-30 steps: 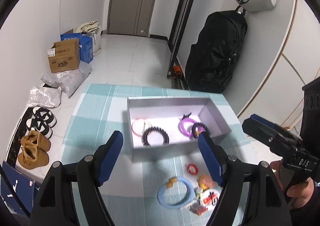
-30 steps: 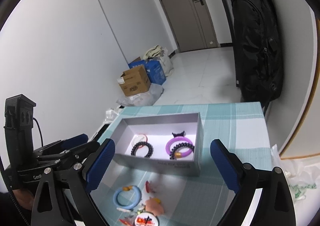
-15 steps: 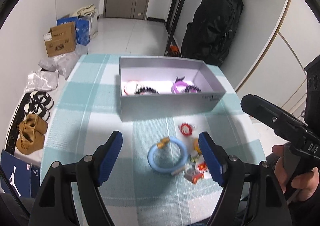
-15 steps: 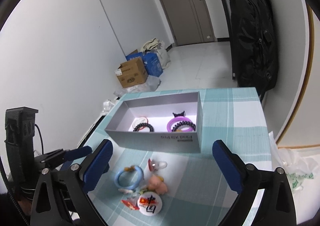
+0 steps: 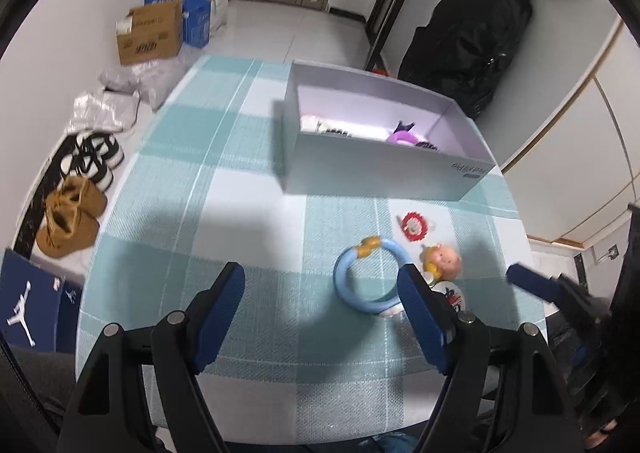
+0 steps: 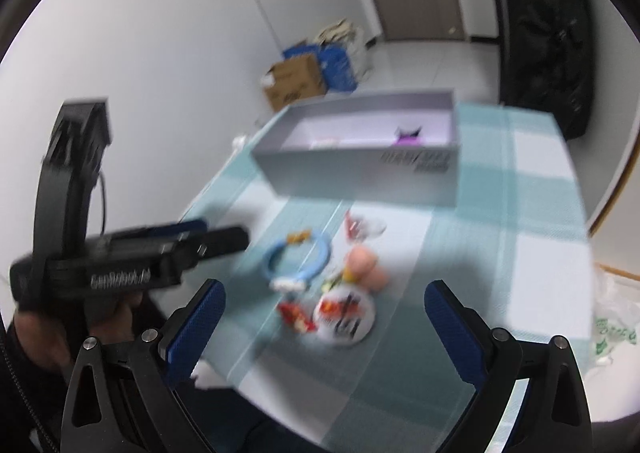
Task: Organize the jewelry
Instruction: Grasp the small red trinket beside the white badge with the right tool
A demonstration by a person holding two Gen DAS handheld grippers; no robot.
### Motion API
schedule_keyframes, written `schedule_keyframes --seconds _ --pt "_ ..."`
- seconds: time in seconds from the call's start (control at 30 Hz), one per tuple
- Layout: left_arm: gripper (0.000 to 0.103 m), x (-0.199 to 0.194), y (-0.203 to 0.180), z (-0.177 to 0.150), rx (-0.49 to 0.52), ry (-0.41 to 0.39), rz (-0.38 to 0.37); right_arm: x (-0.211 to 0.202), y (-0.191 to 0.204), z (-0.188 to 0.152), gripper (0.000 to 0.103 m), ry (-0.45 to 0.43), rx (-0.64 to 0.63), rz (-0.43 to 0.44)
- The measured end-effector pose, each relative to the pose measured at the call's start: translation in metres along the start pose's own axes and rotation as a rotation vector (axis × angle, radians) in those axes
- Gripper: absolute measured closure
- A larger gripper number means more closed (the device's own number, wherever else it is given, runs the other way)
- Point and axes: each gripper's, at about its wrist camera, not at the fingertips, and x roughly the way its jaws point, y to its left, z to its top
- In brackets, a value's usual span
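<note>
A grey open box [image 5: 384, 169] stands at the far side of the checked tablecloth and holds a purple ring [image 5: 404, 137] and dark bracelets. In front of it lie a blue ring [image 5: 366, 277], a small red ring [image 5: 414, 226], a doll-head charm [image 5: 442, 260] and a round badge [image 5: 450, 297]. My left gripper [image 5: 328, 313] is open and empty, above the cloth just left of the blue ring. My right gripper [image 6: 324, 327] is open and empty, above the badge [image 6: 345, 317]; the blue ring [image 6: 298, 257] and box [image 6: 360, 169] also show there, blurred.
The table [image 5: 168, 213] drops off on the left to the floor, with shoes [image 5: 66, 221], bags and cardboard boxes [image 5: 148, 33]. A black backpack [image 5: 472, 45] hangs behind the box. The left gripper's body [image 6: 120, 261] shows in the right wrist view.
Both grippers have pulled back from the box and lowered toward the loose items near the table's front. Both stay open and empty.
</note>
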Motion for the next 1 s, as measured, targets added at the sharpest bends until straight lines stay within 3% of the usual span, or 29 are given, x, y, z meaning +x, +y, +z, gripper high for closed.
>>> schedule_keyframes --seconds 0.23,0.3,0.5,0.67,1.0 --pt "0.028 -0.003 0.009 0.002 -0.04 0.001 -0.008 0.016 0.017 -0.011 0.031 0.064 -0.102 -0.017" --pt "0.028 -0.002 0.011 0.002 -0.052 0.006 -0.009 0.021 0.022 -0.014 0.047 0.082 -0.13 -0.023" --pt "0.028 -0.001 0.017 0.004 -0.08 0.014 -0.011 0.028 0.037 -0.019 0.067 0.084 -0.212 -0.048" --pt "0.028 -0.001 0.018 0.004 -0.087 0.018 -0.021 0.032 0.035 -0.022 0.082 0.081 -0.21 -0.049" --pt "0.028 -0.001 0.02 0.005 -0.098 0.025 -0.033 0.02 0.026 -0.014 0.086 0.049 -0.153 0.015"
